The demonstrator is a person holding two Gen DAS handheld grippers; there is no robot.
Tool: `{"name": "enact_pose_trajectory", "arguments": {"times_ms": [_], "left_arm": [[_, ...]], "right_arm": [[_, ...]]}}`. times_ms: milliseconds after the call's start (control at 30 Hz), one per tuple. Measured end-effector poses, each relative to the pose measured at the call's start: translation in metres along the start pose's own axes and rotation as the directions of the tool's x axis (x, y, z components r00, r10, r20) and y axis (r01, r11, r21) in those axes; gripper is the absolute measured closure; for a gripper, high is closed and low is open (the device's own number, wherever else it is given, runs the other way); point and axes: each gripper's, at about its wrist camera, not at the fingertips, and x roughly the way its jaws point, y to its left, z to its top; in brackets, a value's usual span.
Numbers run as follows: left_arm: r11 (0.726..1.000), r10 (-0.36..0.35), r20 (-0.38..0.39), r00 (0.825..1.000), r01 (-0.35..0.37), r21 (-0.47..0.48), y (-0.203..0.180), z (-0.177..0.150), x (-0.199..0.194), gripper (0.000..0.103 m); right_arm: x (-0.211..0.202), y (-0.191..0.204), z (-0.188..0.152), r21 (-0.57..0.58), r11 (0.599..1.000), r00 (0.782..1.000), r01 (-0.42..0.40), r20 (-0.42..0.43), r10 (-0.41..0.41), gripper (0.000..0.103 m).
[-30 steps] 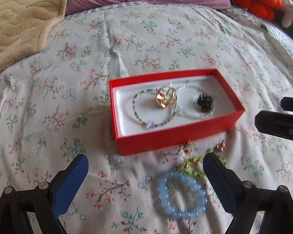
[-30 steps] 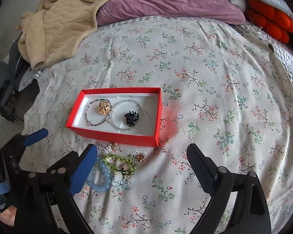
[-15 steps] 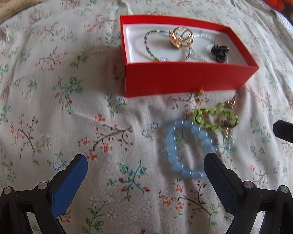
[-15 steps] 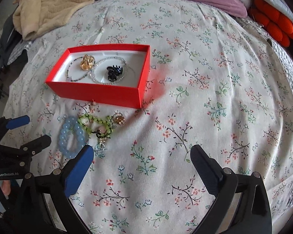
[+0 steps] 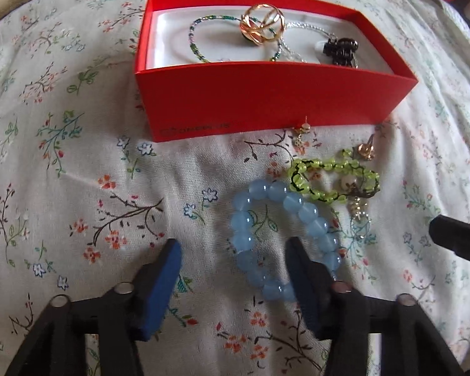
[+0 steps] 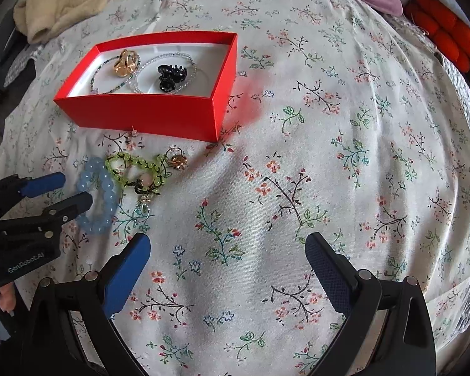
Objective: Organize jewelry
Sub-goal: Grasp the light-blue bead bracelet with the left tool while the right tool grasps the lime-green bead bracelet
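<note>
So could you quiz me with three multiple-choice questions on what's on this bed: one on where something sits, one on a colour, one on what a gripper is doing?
1. Where is the black hair claw clip?
A. inside the red box
B. on the bedsheet
C. in a gripper

2. What colour is the big-beaded bracelet nearest the left gripper?
A. green
B. light blue
C. gold

3. What is the right gripper doing?
A. shut on a ring
B. shut on a bracelet
C. open, holding nothing

Answers: 1 A, the clip lies on the box's white lining. 2 B, its round beads are pale blue. 3 C, its fingers stand wide apart over bare floral sheet.
</note>
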Motion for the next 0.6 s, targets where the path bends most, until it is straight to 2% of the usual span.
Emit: {"name": "enact_pose_trajectory", "arguments": {"times_ms": [133,200,467,600], "left_arm": [[0.998,0.054,0.015,0.998,-0.054,0.040,-0.009,0.000,0.004,0.068],[0.995,0.077,0.025,0.997,-0.079,0.065,-0.012,0.000,0.004,0.095],[0.997,0.067,0.056,0.996,-0.069,0.022,0.000,0.001,-0.006,0.094],[0.997,0.074,0.067,0.995,-0.075,0.002,0.015,-0.003,-0.014,0.094]], "right_arm": [[0.001,-0.001,0.001,0.020,1.000,1.000,-0.007,-0.007,0.007,0.003],[0.001,-0.002,0.004,0.031,0.999,1.000,-0.013,-0.008,0.014,0.003],[0.004,-0.001,0.014,0.101,0.994,0.998,-0.053,-0.021,0.055,0.003],[0.007,0.003,0.023,0.145,0.982,0.992,-0.119,-0.017,0.122,0.003]]}}
